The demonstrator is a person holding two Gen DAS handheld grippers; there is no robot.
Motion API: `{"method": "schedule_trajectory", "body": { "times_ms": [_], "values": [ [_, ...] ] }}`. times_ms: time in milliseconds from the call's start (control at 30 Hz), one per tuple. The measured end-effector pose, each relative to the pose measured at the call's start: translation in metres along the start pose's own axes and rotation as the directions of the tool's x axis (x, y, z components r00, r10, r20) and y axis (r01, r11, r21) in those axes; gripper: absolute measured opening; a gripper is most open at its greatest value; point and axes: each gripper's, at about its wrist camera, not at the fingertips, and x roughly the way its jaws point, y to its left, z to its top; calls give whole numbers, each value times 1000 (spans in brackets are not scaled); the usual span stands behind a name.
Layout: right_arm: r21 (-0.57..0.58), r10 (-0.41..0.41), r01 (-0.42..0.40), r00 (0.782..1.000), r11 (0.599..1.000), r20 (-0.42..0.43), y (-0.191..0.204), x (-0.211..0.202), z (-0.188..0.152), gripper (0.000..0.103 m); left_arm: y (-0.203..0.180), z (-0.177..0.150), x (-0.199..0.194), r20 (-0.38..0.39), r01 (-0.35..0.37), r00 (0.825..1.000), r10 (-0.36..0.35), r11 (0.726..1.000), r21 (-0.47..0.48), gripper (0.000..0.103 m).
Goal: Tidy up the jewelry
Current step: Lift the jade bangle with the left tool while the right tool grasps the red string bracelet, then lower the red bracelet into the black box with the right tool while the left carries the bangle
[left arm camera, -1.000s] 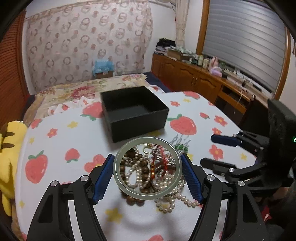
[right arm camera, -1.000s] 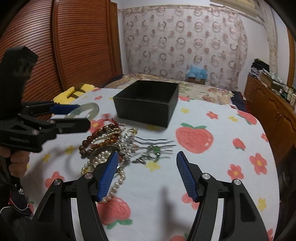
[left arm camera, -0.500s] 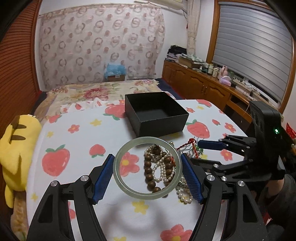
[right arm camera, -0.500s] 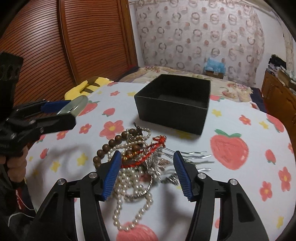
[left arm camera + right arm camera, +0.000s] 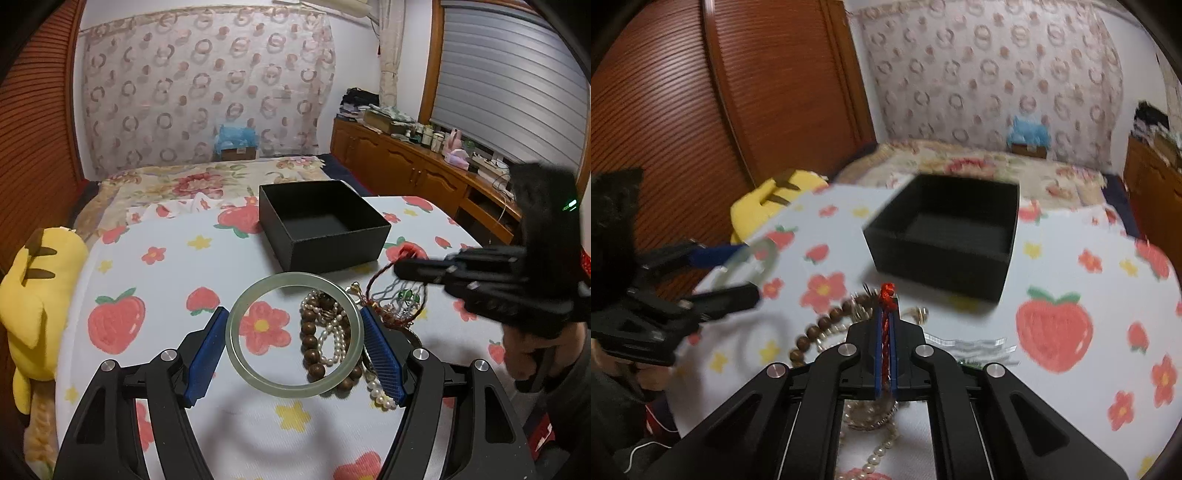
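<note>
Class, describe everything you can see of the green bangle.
The bangle is a plain, pale green, translucent ring, jade-like, unbroken. The left gripper holds it by its outer rim, one blue pad on each side, tilted above the strawberry cloth. Through it show a printed flower and beads lying below.

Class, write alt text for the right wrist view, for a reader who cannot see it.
The right gripper is shut on a red cord above a jewelry pile; an open black box sits beyond on strawberry-print cloth.
</note>
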Motion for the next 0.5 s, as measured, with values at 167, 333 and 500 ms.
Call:
{"method": "schedule_trajectory", "body": {
  "times_ms": [167, 333, 500],
  "values": [
    [-63, -63, 65, 997, 996, 40, 1, -11, 22, 4, -1, 6, 3, 9, -4, 1000, 3, 1000, 5, 69],
    [-82, -126, 130, 991, 988, 46, -19, 0, 46, 4, -2, 15, 9, 12, -8, 1000, 8, 1000, 20, 69],
    [-47, -135, 137, 990, 989, 32, -46, 28, 70, 4, -1, 27, 21, 11, -16, 1000, 16, 999, 34, 69]
  ]
}}
